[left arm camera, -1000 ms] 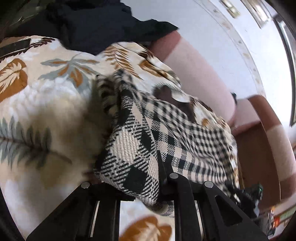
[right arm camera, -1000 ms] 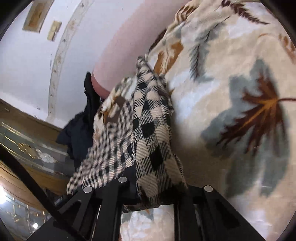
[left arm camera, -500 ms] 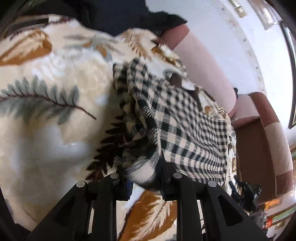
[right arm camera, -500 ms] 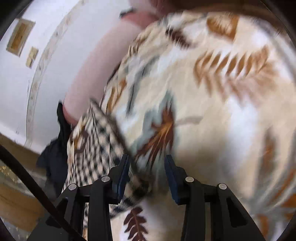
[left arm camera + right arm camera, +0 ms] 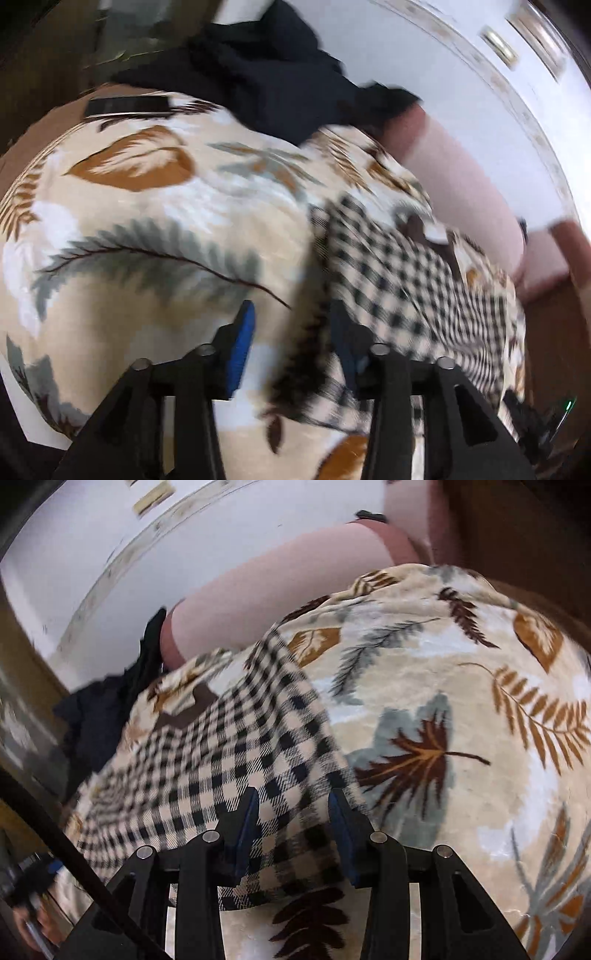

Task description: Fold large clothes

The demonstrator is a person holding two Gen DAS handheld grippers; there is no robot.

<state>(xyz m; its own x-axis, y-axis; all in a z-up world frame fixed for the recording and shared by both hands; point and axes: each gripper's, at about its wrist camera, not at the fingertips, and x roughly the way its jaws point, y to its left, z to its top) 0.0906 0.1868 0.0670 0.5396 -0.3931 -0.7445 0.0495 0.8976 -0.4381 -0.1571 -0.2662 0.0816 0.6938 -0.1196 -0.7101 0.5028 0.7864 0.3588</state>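
No readable text, label, brand, number or sign was visible in either wrist view, everything printed being leaf and check patterns only, partly blurred

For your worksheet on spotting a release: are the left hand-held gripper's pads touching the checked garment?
Apart. In the left wrist view the left hand-held gripper has just been opening, and only leaf-print blanket shows between its pads, beside the checked garment.

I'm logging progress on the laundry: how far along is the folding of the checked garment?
Done: the checked garment lies doubled over on the leaf-print blanket. In hand: nothing; the left gripper and right gripper have just been opening, and neither presses on the cloth. Left: any further folds, and the dark garment behind looks unfolded.
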